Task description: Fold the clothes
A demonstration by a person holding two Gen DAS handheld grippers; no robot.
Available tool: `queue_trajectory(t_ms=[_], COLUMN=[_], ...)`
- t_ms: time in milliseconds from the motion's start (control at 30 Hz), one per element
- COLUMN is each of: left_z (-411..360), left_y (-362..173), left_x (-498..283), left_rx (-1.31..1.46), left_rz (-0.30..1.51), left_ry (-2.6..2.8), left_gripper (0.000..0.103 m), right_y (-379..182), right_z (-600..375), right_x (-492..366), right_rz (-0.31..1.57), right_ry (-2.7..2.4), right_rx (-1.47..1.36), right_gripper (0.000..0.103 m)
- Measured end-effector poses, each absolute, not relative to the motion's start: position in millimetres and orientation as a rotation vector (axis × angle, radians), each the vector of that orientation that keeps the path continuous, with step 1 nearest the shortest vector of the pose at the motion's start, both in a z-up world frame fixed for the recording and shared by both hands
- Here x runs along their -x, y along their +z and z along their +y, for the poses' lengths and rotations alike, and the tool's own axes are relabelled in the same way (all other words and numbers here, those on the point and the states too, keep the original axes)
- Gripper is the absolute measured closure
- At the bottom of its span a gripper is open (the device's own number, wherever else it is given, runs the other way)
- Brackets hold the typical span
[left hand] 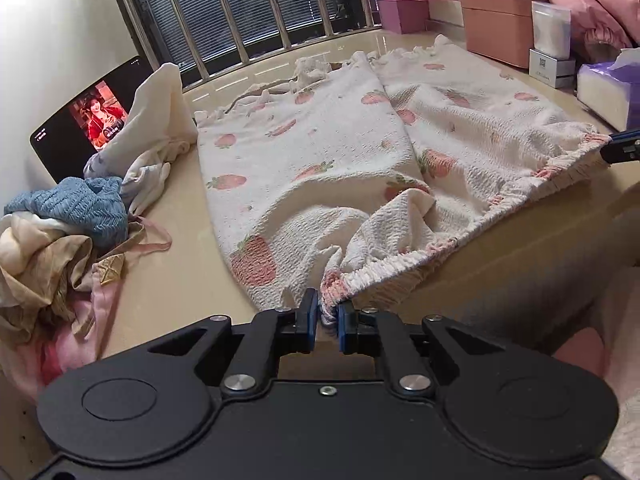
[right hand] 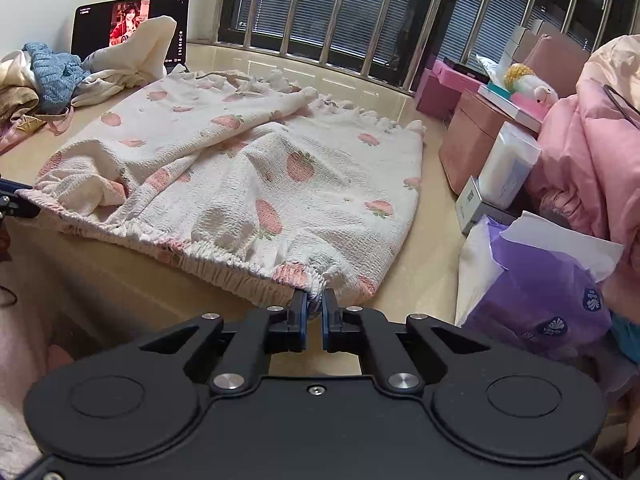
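**Both tools pinching the waistband, shorts laid out for the first fold**

Nearest my left tool is the elastic waistband, clenched between its pads; my right tool is clamped on the waistband's other end. Between them the strawberry-print shorts lie spread across the table, legs pointing toward the window bars, waistband hanging at the near edge.

To do this well I'd keep both grips level and even, smoothing the bunched cloth near the left corner before folding.

A heap of unfolded clothes crowds the left, a tablet behind it. Pink boxes and a purple tissue pack hem in the right.
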State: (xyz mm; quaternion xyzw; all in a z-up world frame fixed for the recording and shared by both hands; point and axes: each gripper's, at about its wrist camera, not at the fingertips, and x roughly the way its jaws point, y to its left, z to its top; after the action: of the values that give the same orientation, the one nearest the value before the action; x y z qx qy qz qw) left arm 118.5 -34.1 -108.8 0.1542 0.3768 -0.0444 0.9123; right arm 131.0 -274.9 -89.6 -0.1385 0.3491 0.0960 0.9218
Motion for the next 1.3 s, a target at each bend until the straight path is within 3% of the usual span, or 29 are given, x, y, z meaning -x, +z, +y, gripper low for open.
queue_trajectory(t_ms=[100, 167, 233, 267, 300, 333, 500, 667, 733, 800, 1067, 1267, 1300], left_z=[-33, -30, -21, -16, -6, 4, 52, 34, 18, 6, -5, 12, 16], left_y=[-110, -109, -100, -94, -84, -73, -14, 22, 20, 13, -50, -92, -98], left_x=[-115, -113, -109, -107, -103, -99, -108, -193, -239, -293, -458, -516, -522], left_rx=[-0.312, -0.307, -0.281, -0.264, -0.224, -0.183, -0.01, -0.128, -0.146, -0.129, -0.001, 0.068, 0.103], left_rz=[0.778, 0.775, 0.761, 0.751, 0.729, 0.708, 0.625, 0.58, 0.616, 0.675, 0.852, 0.953, 0.969], left_ry=[-0.1, -0.103, -0.108, -0.111, -0.117, -0.124, -0.195, -0.172, -0.174, -0.157, -0.055, -0.056, -0.07], left_gripper=[0.091, 0.088, 0.061, 0.052, 0.037, 0.031, 0.019, 0.018, 0.018, 0.018, 0.018, 0.042, 0.053], right_y=[-90, -89, -87, -84, -78, -73, -46, -48, -57, -69, -108, -123, -123], right_z=[-276, -280, -284, -288, -293, -299, -323, -304, -293, -286, -278, -276, -274], right_x=[-130, -129, -128, -125, -121, -119, -131, -186, -211, -229, -260, -259, -257], right_rz=[0.72, 0.73, 0.745, 0.742, 0.735, 0.73, 0.67, 0.669, 0.704, 0.746, 0.825, 0.84, 0.836], right_ry=[0.196, 0.205, 0.223, 0.239, 0.256, 0.27, 0.307, 0.285, 0.291, 0.315, 0.326, 0.323, 0.323], right_rx=[0.28, 0.266, 0.251, 0.237, 0.212, 0.181, 0.03, 0.025, 0.003, -0.029, -0.042, -0.014, 0.005], right_gripper=[0.097, 0.089, 0.05, 0.047, 0.047, 0.046, 0.04, 0.037, 0.028, 0.019, 0.008, 0.005, 0.004])
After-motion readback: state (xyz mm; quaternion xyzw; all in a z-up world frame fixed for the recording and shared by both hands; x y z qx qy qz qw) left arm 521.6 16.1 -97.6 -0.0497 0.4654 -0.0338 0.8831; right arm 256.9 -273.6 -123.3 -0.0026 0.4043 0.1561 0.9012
